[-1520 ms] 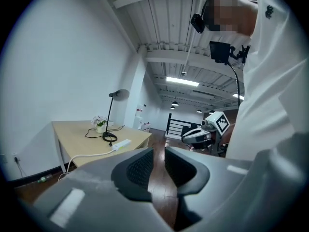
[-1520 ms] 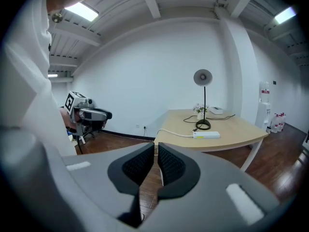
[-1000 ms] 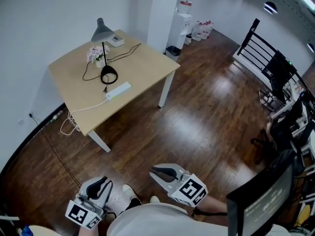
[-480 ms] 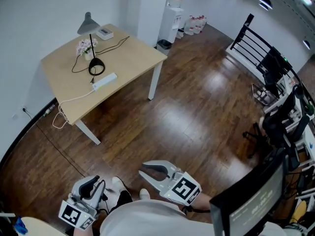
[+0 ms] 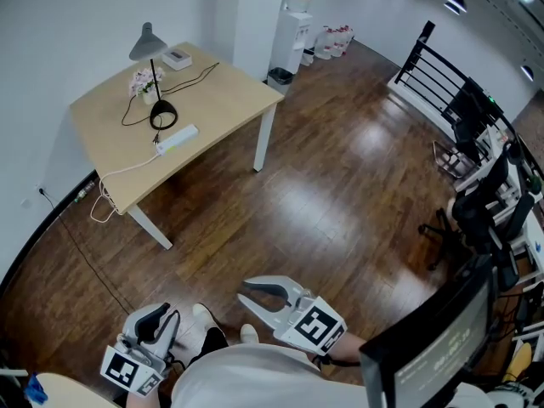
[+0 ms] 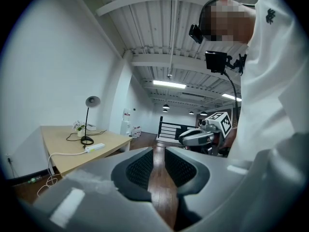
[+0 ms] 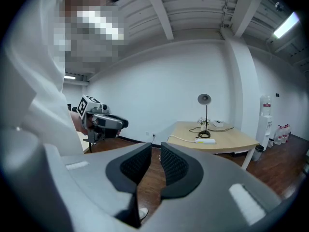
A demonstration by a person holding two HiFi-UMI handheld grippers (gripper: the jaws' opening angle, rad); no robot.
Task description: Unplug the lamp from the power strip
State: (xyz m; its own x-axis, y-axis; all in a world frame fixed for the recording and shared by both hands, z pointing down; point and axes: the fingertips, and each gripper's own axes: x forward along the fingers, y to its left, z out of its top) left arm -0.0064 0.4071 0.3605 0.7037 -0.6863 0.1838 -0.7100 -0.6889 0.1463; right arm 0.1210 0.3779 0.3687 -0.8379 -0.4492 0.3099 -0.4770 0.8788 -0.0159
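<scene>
Right tongs (image 7: 154,150) have just been opening, nothing between their ribbed black pads (image 7: 175,167)

1 lamp (image 5: 163,115), 1 power strip (image 5: 177,138), 1 table (image 5: 223,92)

- Strip (image 5: 177,138), toward the near edge of the table (image 5: 217,100): sockets too small to be made out. Whether the plug of the lamp (image 5: 146,44) is seated cannot be told in any view.
- Box (image 5: 177,56), far corner: kind not discernible.
- Cable (image 5: 127,169), white: led over the edge by the near-left corner, then partly hidden under the top.
- Monitor (image 5: 433,347): cut off by the lower edge of the head view.
</scene>
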